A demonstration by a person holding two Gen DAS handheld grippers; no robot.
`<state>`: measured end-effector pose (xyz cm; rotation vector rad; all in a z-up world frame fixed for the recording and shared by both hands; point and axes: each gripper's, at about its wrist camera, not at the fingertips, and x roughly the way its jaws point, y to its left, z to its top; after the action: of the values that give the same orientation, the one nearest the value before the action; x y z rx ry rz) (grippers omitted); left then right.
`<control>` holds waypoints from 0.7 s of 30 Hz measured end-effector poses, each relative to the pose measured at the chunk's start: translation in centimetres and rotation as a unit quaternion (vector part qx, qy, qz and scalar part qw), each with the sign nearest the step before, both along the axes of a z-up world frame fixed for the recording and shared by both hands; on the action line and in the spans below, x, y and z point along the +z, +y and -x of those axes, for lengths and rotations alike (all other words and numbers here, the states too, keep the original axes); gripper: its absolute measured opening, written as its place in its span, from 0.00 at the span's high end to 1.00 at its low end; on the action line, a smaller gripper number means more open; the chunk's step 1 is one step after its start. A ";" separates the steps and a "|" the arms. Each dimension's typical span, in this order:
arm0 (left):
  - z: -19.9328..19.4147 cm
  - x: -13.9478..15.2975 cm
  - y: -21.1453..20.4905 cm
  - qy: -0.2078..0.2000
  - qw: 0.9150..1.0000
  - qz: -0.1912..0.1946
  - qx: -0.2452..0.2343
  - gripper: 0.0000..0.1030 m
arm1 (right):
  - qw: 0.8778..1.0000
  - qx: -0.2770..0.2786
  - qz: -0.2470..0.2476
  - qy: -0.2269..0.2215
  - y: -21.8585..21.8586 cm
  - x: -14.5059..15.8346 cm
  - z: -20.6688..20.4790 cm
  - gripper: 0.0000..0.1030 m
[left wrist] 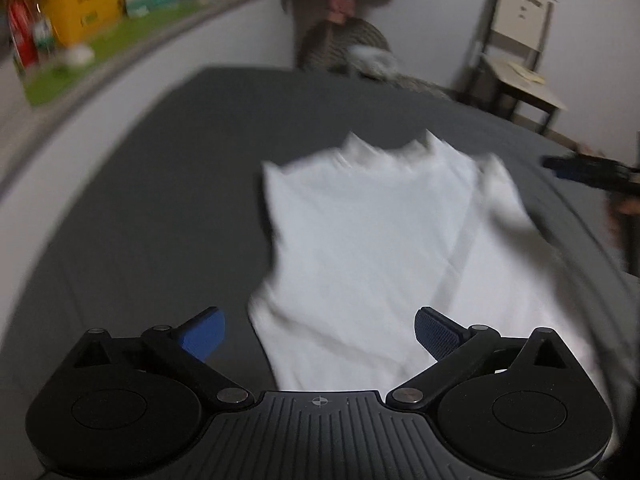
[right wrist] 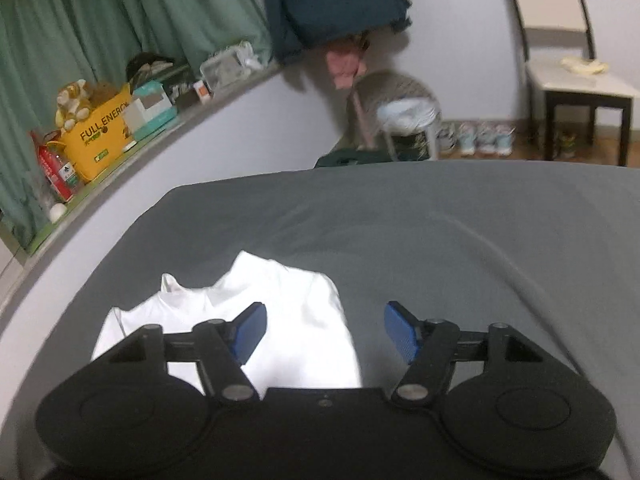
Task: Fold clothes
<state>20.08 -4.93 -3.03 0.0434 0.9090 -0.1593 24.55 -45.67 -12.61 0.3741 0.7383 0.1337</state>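
A white garment [left wrist: 368, 248] lies spread on the grey bed sheet [left wrist: 160, 184], its collar end pointing away from me. My left gripper [left wrist: 320, 334] is open and empty, hovering over the garment's near edge. The left wrist view is blurred. In the right wrist view the white garment [right wrist: 288, 320] lies partly folded below and left of my right gripper [right wrist: 325, 332], which is open and empty above the sheet [right wrist: 440, 240]. The right gripper also shows in the left wrist view [left wrist: 592, 174] at the far right edge, past the garment.
A low ledge [right wrist: 120, 168] along the bed's left side holds a yellow box [right wrist: 100, 136], cartons and bottles, with green curtains behind. A chair [right wrist: 568, 64], a round stool [right wrist: 404, 120], shoes and a hanging dark garment [right wrist: 332, 4] stand beyond the bed's far edge.
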 end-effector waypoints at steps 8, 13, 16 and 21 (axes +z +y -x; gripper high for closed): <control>-11.3 -6.7 1.1 -0.045 0.997 0.051 0.044 0.01 | 0.995 0.041 0.072 0.060 3.4 -2.0 -6.3 0.48; -15.7 -11.3 1.1 -0.031 0.991 0.063 0.110 0.02 | 0.991 0.043 0.090 0.088 4.6 -3.9 -9.2 0.60; -17.0 -13.0 0.2 -0.026 0.992 0.053 0.115 0.12 | 0.988 0.042 0.094 0.118 5.0 -5.3 -11.1 0.75; -17.9 -13.9 -0.6 -0.028 0.991 0.034 0.129 0.67 | 0.987 0.018 0.105 0.118 4.7 -6.9 -11.9 0.94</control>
<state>37.99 -5.55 -16.88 -0.1316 0.8444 0.0510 36.47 -40.92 -19.48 0.1764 0.9830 0.0442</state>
